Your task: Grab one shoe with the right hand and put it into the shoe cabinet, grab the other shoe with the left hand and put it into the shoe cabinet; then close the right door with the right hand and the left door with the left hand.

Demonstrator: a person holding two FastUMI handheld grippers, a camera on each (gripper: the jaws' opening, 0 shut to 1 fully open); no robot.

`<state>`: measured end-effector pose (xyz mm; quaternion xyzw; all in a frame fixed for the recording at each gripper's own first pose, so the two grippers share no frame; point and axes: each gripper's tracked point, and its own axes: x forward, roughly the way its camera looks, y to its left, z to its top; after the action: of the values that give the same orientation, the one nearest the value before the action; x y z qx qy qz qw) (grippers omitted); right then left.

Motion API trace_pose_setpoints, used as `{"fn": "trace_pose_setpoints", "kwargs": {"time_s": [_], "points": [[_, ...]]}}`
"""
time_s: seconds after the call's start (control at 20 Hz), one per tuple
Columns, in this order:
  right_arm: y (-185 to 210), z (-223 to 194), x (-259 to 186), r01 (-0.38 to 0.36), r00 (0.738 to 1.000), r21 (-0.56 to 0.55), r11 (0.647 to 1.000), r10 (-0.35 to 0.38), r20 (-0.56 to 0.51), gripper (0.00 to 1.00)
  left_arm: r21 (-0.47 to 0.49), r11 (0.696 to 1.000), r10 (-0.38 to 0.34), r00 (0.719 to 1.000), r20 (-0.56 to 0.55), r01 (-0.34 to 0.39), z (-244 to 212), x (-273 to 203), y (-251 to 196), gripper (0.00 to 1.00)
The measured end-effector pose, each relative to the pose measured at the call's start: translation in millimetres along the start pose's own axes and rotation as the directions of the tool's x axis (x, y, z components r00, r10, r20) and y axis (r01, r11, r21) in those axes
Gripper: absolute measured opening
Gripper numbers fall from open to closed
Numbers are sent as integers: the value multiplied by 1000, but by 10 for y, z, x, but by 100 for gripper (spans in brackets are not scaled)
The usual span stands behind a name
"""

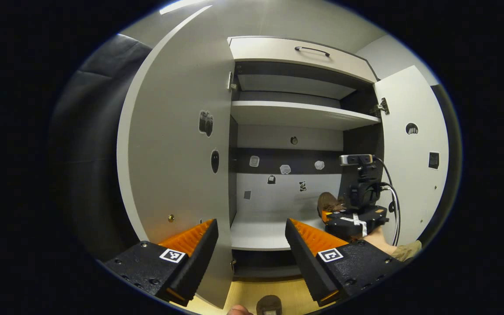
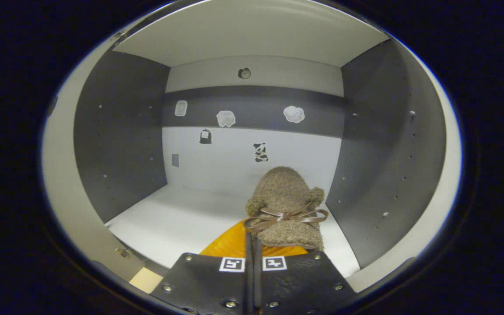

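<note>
The shoe cabinet (image 1: 298, 114) stands with both doors swung wide. In the right gripper view my right gripper (image 2: 252, 238) is shut on a fuzzy brown shoe (image 2: 287, 201) with a ribbon bow, held low over the white lower shelf (image 2: 182, 218) beside the right inner wall. The left gripper view shows that right gripper (image 1: 357, 218) and the shoe (image 1: 328, 202) inside the cabinet's right side. My left gripper (image 1: 251, 223) is open in front of the cabinet with nothing between its fingers. The other brown shoe (image 1: 268, 305) peeks in on the wooden floor below.
The left door (image 1: 177, 153) stands close on my left, its edge just behind my left finger. The right door (image 1: 414, 153) is swung out beside the person's hand. An upper shelf (image 1: 300, 114) and a drawer with a handle (image 1: 312, 50) are above.
</note>
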<state>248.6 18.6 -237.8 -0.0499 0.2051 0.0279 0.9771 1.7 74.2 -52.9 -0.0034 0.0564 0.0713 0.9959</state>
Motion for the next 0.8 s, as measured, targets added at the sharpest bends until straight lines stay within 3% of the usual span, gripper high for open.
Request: {"fn": "trace_pose_setpoints", "kwargs": {"time_s": [0.4,0.55,0.65,0.75,0.8], "points": [[-6,-318,411,13,994,30,999,-10,-111,1,12,1000,16,1000,-3,-16,-13,9,14,95],[56,-398,405,-19,987,68,998,29,-155,13,7,1000,15,1000,-4,-15,-7,0,12,95],[58,-360,336,-18,988,77,997,29,-154,27,6,1000,16,1000,-5,-16,-22,6,5,95],[63,-364,244,-23,985,70,997,35,-167,48,5,1000,16,1000,-11,-16,-51,2,9,94],[47,-348,177,-17,986,54,998,26,-165,48,5,1000,16,1000,-13,-15,-68,-4,5,95]]}}
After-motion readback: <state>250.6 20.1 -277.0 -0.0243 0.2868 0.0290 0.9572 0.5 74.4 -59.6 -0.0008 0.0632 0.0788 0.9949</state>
